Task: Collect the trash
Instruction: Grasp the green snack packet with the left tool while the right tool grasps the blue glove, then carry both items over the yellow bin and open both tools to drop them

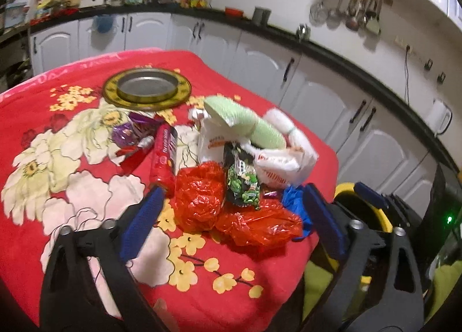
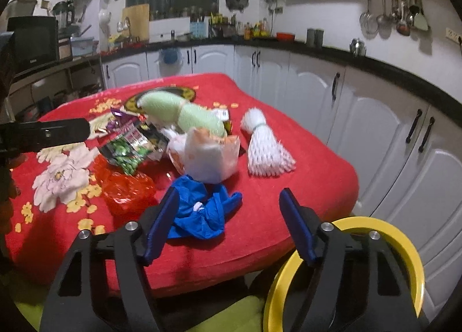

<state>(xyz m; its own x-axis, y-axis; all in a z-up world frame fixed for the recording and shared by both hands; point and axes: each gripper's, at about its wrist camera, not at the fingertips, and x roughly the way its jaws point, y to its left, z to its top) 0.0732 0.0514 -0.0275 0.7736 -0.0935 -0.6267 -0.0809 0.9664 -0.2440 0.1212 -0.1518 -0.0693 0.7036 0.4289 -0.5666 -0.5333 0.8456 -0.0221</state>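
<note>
Item, nearest trash: blue crumpled glove (image 2: 202, 213), lying on the red flowered surface (image 2: 288, 205) near its front edge.
Bearing from right tool (image 2: 228, 222): just ahead and a little toward its left pad; glove lies partly in the gap between the pads, neither pad pressing on it.
Right tool, state: jaws apart, nothing gripped.
Item, second: red plastic bag (image 1: 202, 196), crumpled, beside a green snack wrapper (image 1: 242, 181).
Bearing from left tool (image 1: 231, 207): straight ahead, between the spread pads, not visibly touched.
Left tool, state: jaws wide apart, empty.
Long axis: glove spreads roughly crosswise to the right tool's fingers.
Nearer hand, judged: right for the glove, left for the red bag.
Receptacle: yellow-rimmed bin (image 2: 404, 248), below the surface's front edge, under the right tool.
</note>
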